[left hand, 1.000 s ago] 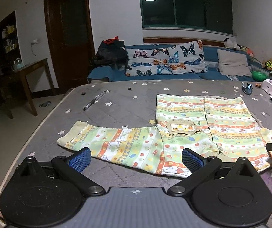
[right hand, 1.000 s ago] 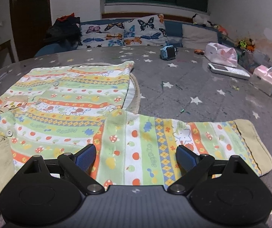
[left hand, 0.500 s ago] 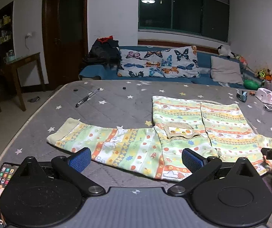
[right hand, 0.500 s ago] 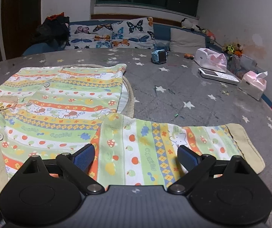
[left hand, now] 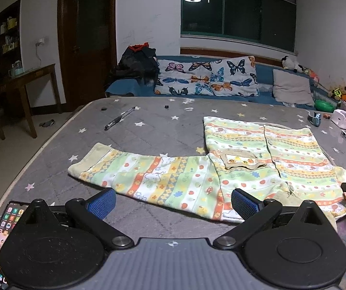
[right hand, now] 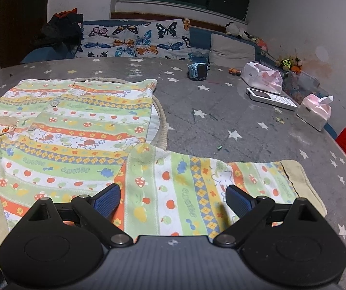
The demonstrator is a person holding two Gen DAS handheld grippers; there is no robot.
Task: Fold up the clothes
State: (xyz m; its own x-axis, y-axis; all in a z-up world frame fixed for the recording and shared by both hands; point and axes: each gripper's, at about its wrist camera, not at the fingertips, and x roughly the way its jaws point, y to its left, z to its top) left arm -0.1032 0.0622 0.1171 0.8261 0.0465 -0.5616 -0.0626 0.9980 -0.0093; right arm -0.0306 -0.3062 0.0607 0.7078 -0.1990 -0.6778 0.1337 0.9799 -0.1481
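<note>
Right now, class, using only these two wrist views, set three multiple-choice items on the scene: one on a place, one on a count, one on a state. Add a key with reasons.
1. Where does the pen lie?
A. on the grey star-print bed cover, apart from the shirt
B. on the shirt's pocket
C. on the wooden side table

2. How many sleeves of the shirt are spread out sideways?
A. none
B. one
C. two

3. How do the right gripper jaws stand?
A. shut on a sleeve
B. open, holding nothing
C. shut on the pen

Key: 1 A, it rests on the bed cover left of the shirt; 2 C, one sleeve shows in each view; 3 B, the blue pads sit wide apart.
</note>
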